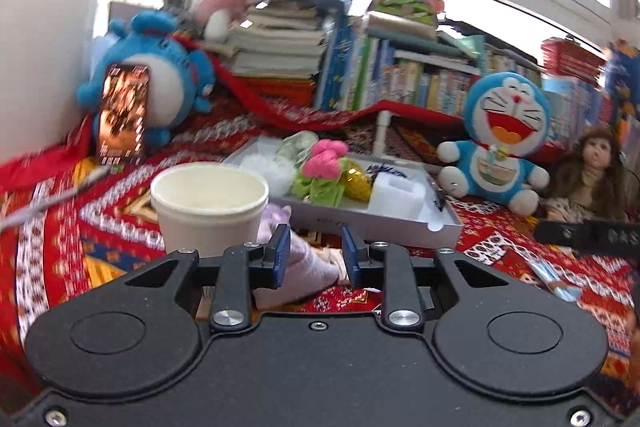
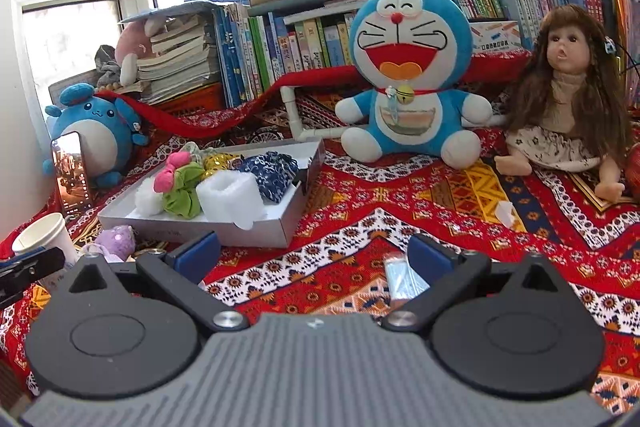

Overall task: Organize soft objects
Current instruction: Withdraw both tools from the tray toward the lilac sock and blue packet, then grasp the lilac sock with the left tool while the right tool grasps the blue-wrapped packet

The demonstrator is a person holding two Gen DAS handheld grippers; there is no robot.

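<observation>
A lilac soft toy (image 1: 308, 263) lies on the red patterned cloth just in front of a shallow silver tray (image 1: 380, 227). My left gripper (image 1: 314, 254) is shut on it, a blue pad against each side. The toy (image 2: 116, 239) also shows in the right wrist view, beside a paper cup (image 2: 44, 235). The tray (image 2: 200, 231) holds a pink bow (image 2: 172, 167), a green scrunchie (image 2: 184, 191), a white foam block (image 2: 232, 195) and a dark blue patterned cloth (image 2: 272, 171). My right gripper (image 2: 312, 259) stands open above the cloth with nothing between its fingers.
The paper cup (image 1: 210, 203) stands close to my left finger. A small clear packet (image 2: 400, 279) lies by my right finger. A blue cat plush (image 2: 408, 75), a doll (image 2: 568, 91), a round blue plush (image 2: 92, 131) with a phone (image 2: 72, 175) and rows of books stand behind.
</observation>
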